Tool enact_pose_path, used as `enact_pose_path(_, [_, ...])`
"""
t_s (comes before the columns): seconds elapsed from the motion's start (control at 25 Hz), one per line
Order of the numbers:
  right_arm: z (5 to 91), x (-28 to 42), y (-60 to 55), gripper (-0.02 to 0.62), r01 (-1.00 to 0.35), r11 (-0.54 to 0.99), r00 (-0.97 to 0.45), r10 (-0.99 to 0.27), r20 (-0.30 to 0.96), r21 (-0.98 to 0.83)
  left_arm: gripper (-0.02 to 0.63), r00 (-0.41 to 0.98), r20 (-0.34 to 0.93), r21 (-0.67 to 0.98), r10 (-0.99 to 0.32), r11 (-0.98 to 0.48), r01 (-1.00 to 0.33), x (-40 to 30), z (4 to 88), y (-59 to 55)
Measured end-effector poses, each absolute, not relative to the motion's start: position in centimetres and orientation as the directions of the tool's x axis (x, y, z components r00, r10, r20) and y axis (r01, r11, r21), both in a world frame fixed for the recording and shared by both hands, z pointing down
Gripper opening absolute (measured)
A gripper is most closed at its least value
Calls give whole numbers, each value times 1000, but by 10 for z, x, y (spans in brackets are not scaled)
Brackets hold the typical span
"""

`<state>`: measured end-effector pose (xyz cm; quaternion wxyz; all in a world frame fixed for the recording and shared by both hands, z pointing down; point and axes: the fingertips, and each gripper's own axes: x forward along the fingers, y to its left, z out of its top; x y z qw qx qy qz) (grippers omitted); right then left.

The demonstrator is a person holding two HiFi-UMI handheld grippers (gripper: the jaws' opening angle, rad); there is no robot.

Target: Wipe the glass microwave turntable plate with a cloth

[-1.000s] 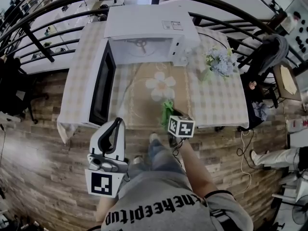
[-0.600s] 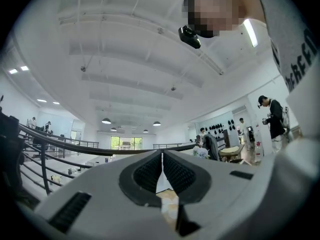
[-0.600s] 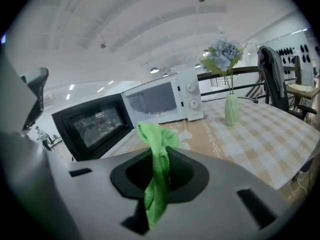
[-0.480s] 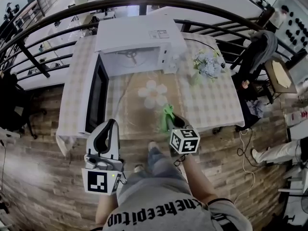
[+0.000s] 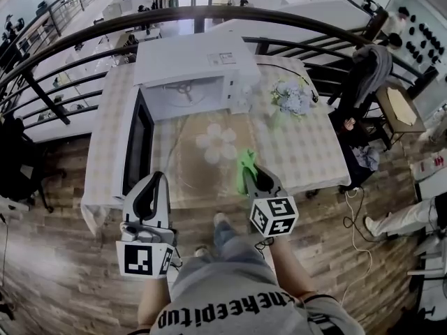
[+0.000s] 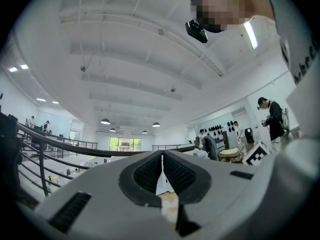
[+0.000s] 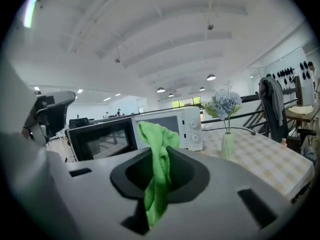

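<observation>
My right gripper (image 5: 253, 176) is shut on a green cloth (image 5: 244, 165) over the table's near edge; in the right gripper view the cloth (image 7: 159, 166) hangs bunched between the jaws. A white flower-patterned round shape (image 5: 218, 144) lies on the tan mat in front of the microwave (image 5: 195, 58); I cannot tell whether it is the clear glass plate. The microwave's door (image 5: 139, 144) stands open to the left, with a roller ring (image 5: 183, 88) showing inside. My left gripper (image 5: 151, 187) is shut and empty near the table's front left, its pads (image 6: 172, 171) pressed together.
A vase of pale blue flowers (image 5: 288, 96) stands to the right of the microwave; it also appears in the right gripper view (image 7: 227, 134). A dark curved railing (image 5: 230, 12) runs behind the table (image 5: 314, 152). A chair with clothes (image 5: 370, 68) sits at the right. Wooden floor lies around me.
The right gripper with the cloth has drawn back a little toward me. The head view has shifted, so the table sits lower and more to the left. Both grippers stay shut.
</observation>
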<state>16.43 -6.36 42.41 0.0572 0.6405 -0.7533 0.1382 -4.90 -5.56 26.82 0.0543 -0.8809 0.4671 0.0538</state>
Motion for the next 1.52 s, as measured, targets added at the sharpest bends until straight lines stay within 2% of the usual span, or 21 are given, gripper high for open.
enact_pose_path(0.76, [313, 161, -30, 52, -984, 170, -171, -985, 12, -52, 12, 557, -193, -62, -808, -557, -828, -54, 248, -52])
enact_pose_path(1.52, [273, 153, -9, 52, -985, 168, -171, -982, -79, 42, 12, 556, -211, -72, -804, -554, -829, -53, 239, -43])
